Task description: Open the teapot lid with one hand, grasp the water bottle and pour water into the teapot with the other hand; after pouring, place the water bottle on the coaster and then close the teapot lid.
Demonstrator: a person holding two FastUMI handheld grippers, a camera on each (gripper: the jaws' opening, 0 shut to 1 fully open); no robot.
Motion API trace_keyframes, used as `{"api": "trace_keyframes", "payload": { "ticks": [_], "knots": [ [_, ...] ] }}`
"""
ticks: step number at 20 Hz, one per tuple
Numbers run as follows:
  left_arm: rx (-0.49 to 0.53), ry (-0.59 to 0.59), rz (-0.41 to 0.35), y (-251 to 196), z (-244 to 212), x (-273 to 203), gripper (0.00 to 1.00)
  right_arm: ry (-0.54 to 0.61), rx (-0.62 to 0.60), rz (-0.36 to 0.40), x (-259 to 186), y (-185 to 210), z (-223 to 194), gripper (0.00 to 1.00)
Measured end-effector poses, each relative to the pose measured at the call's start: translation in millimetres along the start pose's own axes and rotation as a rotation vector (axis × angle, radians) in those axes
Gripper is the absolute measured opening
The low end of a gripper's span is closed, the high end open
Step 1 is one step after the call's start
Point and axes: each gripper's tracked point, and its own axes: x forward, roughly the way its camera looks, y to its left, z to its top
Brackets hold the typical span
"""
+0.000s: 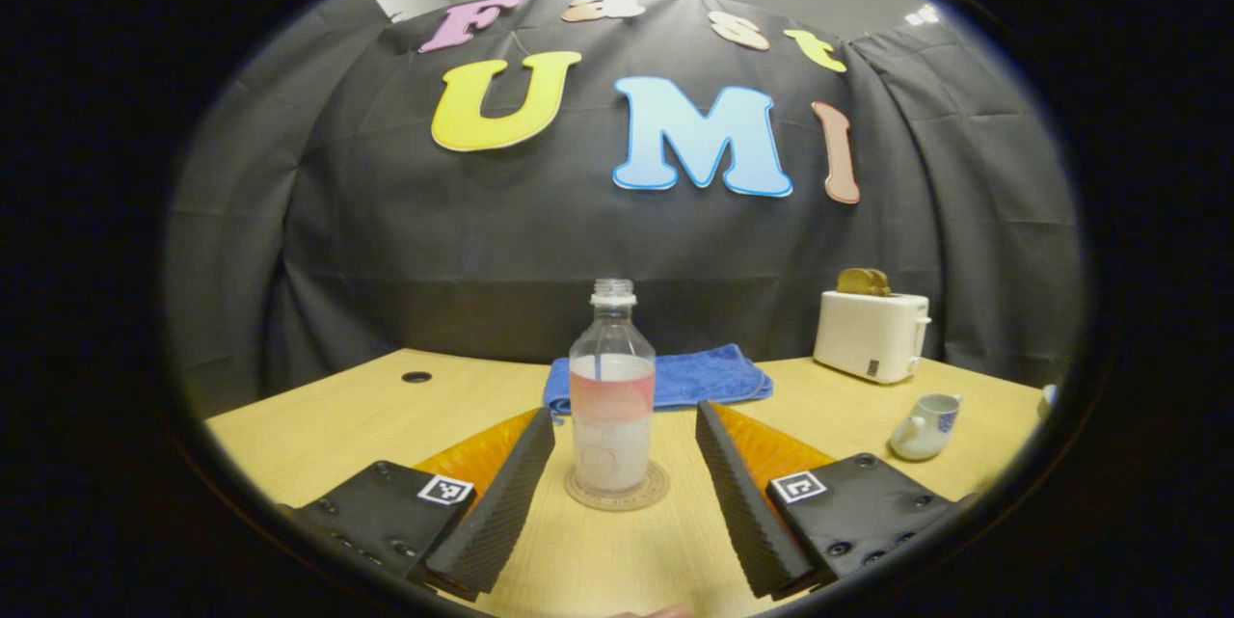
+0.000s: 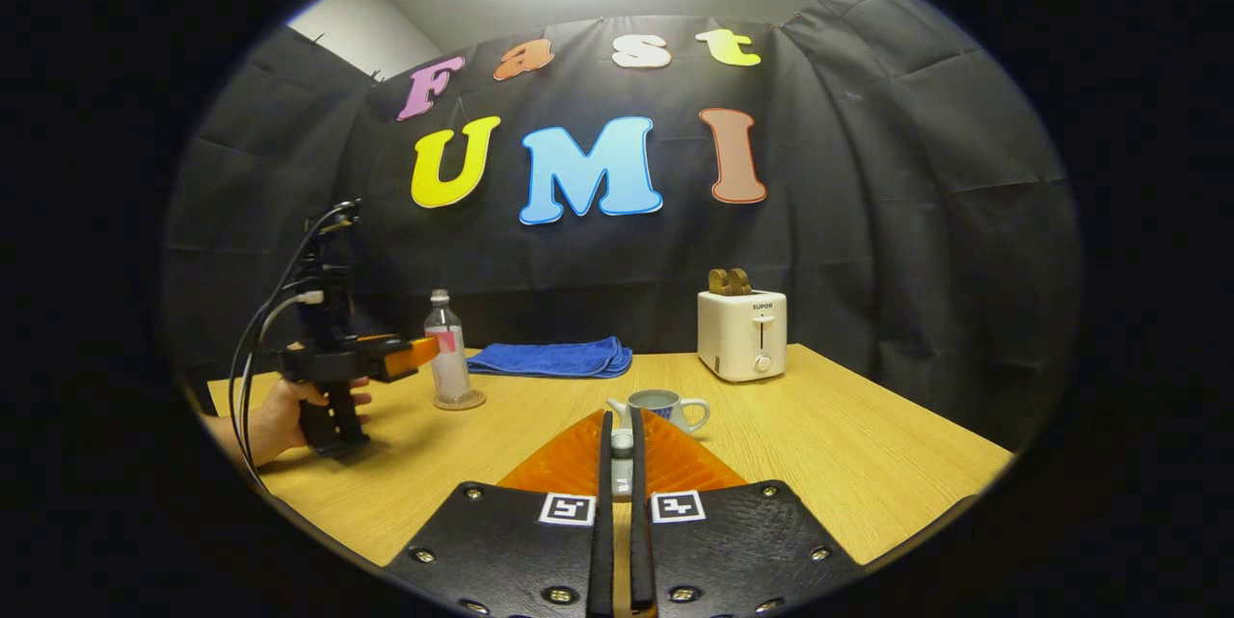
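Note:
A capless clear water bottle with a pink label stands upright on a round coaster, part full. My left gripper is open, its fingers on either side of the bottle without touching it. In the right gripper view a hand holds that left gripper beside the bottle. The white teapot stands lidless in the middle of the table, also seen as the teapot to the right. My right gripper is shut on the white teapot lid, held just in front of the pot.
A folded blue towel lies behind the bottle. A white toaster with toast stands at the back right. The wooden table ends at the black cloth wall, and a small hole sits at its far left.

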Motion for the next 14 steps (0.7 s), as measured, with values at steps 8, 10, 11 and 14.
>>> {"api": "trace_keyframes", "payload": {
  "ticks": [8,10,11,14],
  "knots": [
    [-0.034,-0.044,-0.099,-44.6,8.2,-73.6,0.99,-0.013,0.014,-0.064,85.9,-18.8,8.4,0.07],
    [-0.033,-0.042,-0.093,-43.9,4.7,-80.9,0.99,-0.003,0.013,-0.089,104.9,-26.9,3.5,0.07],
    [-0.028,-0.043,-0.091,-42.8,4.4,-83.4,0.99,0.002,0.007,-0.099,114.5,-31.0,0.9,0.07],
    [-0.013,-0.046,-0.072,-39.7,1.0,-87.2,0.99,0.031,-0.055,-0.127,140.7,-38.4,-11.3,0.07]
  ]
}}
